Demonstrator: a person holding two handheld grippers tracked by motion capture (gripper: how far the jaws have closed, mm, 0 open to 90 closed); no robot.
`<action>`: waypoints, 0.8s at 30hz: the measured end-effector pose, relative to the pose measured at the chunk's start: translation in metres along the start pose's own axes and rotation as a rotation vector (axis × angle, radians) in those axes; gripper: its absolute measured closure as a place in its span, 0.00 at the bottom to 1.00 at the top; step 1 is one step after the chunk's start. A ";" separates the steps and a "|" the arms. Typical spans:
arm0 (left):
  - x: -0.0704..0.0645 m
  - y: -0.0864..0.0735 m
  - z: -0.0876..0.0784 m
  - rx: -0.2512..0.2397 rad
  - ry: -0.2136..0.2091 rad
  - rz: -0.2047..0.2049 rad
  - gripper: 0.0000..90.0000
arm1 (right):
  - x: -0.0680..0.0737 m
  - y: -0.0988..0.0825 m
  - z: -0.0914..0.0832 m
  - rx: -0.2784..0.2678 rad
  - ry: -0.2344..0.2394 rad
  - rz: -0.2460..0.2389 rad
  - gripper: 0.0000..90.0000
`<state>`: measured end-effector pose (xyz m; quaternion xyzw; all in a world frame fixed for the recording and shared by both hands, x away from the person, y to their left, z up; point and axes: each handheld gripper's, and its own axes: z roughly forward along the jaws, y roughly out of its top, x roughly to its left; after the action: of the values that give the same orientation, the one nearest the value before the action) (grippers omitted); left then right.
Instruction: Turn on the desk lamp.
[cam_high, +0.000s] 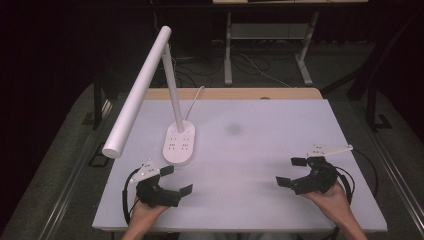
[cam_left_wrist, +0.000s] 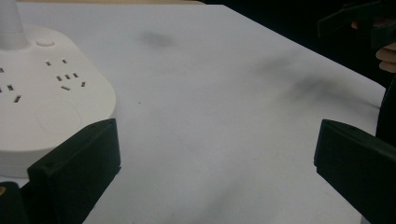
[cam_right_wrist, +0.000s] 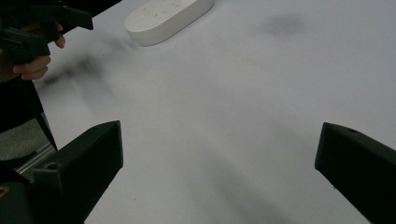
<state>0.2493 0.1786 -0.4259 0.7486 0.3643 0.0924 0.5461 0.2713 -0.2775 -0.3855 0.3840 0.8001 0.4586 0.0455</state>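
Left gripper (cam_high: 176, 180) near the table's front edge, jaws wide, nothing between them; right gripper (cam_high: 293, 171) well apart on the other side, jaws equally wide and empty; both point inward over the bare white table (cam_high: 260, 150).

Work in hand looks like the desk lamp (cam_high: 150, 90); its white oval base (cam_high: 180, 144) with socket holes stands just beyond the left gripper, near but not touching. In the left gripper view the base (cam_left_wrist: 51, 98) sits just ahead of one jaw. Likely best approached by the left gripper: go in level, square the jaws to the base or the stem (cam_high: 173, 92), close slowly so it does not skid.

Farther off: the long lamp head (cam_high: 137, 87) slants out over the table's left edge and overhangs the approach; a white cord (cam_high: 195, 100) trails from the base to the rear edge and may tug; a faint dark smudge (cam_high: 233, 129) lies mid-table, harmless.
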 end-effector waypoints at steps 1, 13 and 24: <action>0.000 0.000 0.000 0.000 0.001 0.001 0.00 | 0.000 0.002 0.000 0.004 0.003 0.000 0.01; 0.000 0.000 -0.001 -0.003 0.008 -0.006 0.00 | 0.005 0.033 0.013 0.018 0.020 -0.041 0.01; 0.000 0.000 -0.001 -0.001 0.013 -0.004 0.00 | 0.008 0.053 0.035 0.043 0.036 -0.071 0.01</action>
<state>0.2489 0.1792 -0.4255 0.7471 0.3694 0.0962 0.5442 0.3108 -0.2331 -0.3628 0.3481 0.8235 0.4463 0.0390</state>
